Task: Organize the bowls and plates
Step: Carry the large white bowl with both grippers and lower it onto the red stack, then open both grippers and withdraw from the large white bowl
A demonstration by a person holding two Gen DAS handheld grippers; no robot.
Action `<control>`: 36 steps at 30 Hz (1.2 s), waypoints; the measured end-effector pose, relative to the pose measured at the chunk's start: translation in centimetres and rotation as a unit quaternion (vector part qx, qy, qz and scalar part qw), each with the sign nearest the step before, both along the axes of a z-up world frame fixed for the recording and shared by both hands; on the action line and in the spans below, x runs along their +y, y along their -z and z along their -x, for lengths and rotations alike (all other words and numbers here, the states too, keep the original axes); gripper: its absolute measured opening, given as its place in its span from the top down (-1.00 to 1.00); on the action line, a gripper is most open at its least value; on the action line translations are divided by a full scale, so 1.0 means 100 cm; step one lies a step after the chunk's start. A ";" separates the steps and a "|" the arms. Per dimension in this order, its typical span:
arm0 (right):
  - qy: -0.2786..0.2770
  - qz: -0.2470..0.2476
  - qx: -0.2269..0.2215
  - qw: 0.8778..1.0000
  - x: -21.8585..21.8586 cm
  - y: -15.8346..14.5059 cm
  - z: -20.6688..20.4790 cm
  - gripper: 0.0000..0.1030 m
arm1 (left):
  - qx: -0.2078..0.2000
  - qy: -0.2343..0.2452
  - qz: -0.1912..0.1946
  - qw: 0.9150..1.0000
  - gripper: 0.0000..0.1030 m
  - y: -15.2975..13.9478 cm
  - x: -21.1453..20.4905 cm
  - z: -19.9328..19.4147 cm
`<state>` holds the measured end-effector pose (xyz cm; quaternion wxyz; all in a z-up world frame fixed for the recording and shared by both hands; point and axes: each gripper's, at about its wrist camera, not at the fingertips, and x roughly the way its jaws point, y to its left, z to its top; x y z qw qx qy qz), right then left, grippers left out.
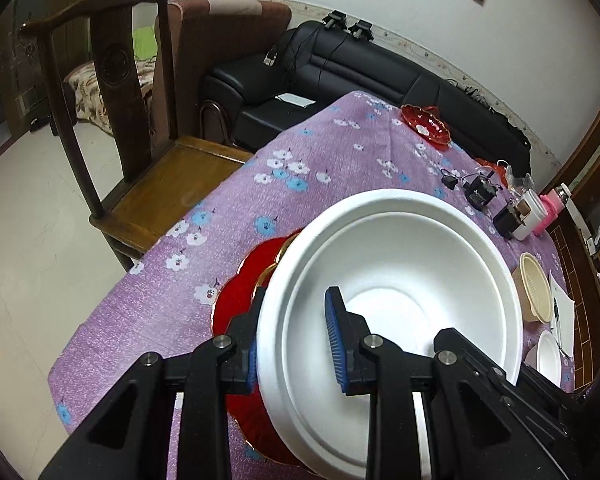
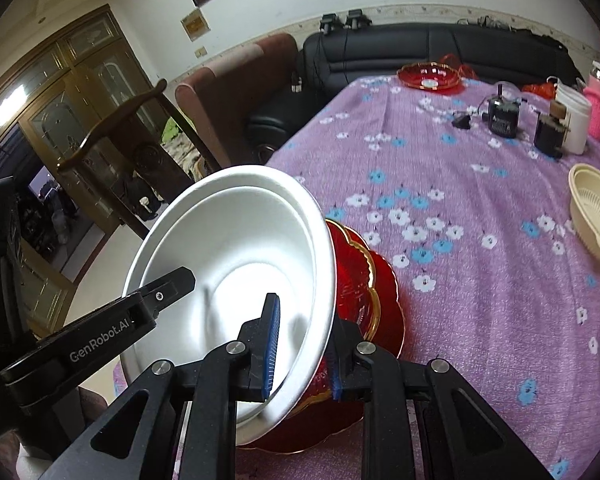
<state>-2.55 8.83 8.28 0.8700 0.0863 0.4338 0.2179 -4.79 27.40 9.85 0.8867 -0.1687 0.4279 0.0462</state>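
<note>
white bowl (image 1: 400, 280) (empty), over red plates (image 2: 376, 300)

Both tools are matte black plastic. The left gripper (image 1: 294, 340), low in its frame, has triangular cut-outs in its linkage bars, round silver pivot pins and ribbed blue pads (image 1: 334, 340). The right gripper (image 2: 302, 348) looks the same; at that frame's lower left, the other tool's finger carries white "GenRobot.AI" lettering and a small screw.

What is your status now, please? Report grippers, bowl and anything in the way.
Left gripper and right gripper shut on white bowl rim, opposite sides. Bowl tilted over red plates. Nothing in the way.
</note>
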 end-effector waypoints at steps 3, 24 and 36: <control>0.001 -0.002 0.011 1.000 0.000 0.007 -0.005 0.56 | 0.003 0.000 -0.003 1.000 0.50 0.002 -0.001 -0.003; 0.026 0.041 -0.073 0.996 0.009 0.002 -0.001 -0.20 | -0.043 -0.018 0.033 0.998 -0.31 -0.016 0.006 0.014; 0.041 0.043 -0.144 0.988 -0.010 -0.025 0.027 -0.30 | -0.085 -0.010 0.027 0.996 -0.41 -0.043 -0.011 0.053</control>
